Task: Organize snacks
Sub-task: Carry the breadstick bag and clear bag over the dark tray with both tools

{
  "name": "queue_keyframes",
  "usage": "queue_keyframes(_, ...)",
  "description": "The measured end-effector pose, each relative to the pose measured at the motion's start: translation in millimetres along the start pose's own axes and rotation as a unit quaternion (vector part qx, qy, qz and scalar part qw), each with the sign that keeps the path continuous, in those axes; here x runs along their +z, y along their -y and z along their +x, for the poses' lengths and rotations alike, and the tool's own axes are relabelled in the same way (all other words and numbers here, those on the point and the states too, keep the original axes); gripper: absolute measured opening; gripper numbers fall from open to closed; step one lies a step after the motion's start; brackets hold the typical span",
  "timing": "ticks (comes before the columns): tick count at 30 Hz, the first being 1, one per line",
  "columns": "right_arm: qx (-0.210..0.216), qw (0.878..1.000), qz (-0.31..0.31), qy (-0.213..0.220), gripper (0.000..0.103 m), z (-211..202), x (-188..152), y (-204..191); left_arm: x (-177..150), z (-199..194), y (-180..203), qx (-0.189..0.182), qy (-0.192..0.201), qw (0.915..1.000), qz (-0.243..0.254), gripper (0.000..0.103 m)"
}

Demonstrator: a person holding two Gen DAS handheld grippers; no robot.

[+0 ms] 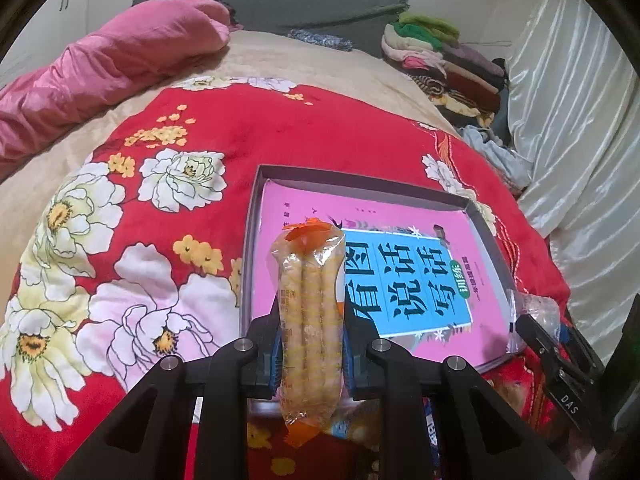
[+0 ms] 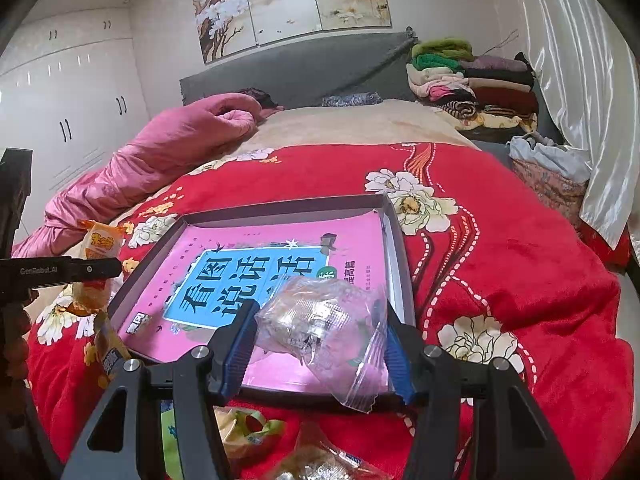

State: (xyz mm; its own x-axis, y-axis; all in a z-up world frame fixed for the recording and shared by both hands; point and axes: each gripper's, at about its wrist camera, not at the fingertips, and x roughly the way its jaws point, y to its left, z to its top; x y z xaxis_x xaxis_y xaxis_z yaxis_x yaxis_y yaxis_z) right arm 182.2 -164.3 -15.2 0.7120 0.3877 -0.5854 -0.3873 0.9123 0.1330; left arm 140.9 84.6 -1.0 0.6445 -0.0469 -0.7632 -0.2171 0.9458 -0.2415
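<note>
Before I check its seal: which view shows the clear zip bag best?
The right wrist view: the clear zip bag sits central between the right tongs, crumpled, its zip edge hanging toward the camera. The left wrist view catches only a sliver at the right edge, beside the shallow box.

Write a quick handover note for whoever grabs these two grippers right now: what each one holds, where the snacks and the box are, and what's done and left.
Left gripper: shut on a long orange snack pack, held over the near left edge of the box.
Right gripper: shut on a clear zip bag of snacks, over the box's near edge.
Box: shallow, open, on the red floral blanket, with a pink book lying flat inside.
Done: both packs picked up.
Left: no snack is in the box yet; more packs lie on the blanket nearest the cameras.
</note>
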Motion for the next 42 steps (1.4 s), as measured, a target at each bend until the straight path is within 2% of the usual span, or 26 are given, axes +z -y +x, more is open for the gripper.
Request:
queue_keyframes(4, 0.001, 1.0, -0.001, -0.002, 0.058, 2, 0, 0, 1, 12, 0, 0.002, -0.005, 1.0, 0.001, 0.023)
queue_keyframes(22, 0.024, 0.998, -0.011, -0.061, 0.058, 31, -7, -7, -7, 41, 2, 0.003, -0.034, 0.9994, 0.009, 0.023)
queue_keyframes(42, 0.004, 0.997, -0.02, -0.074, 0.06, 37, -11, -9, -11, 45, 7, 0.01, -0.043, 0.9988, 0.022, 0.023)
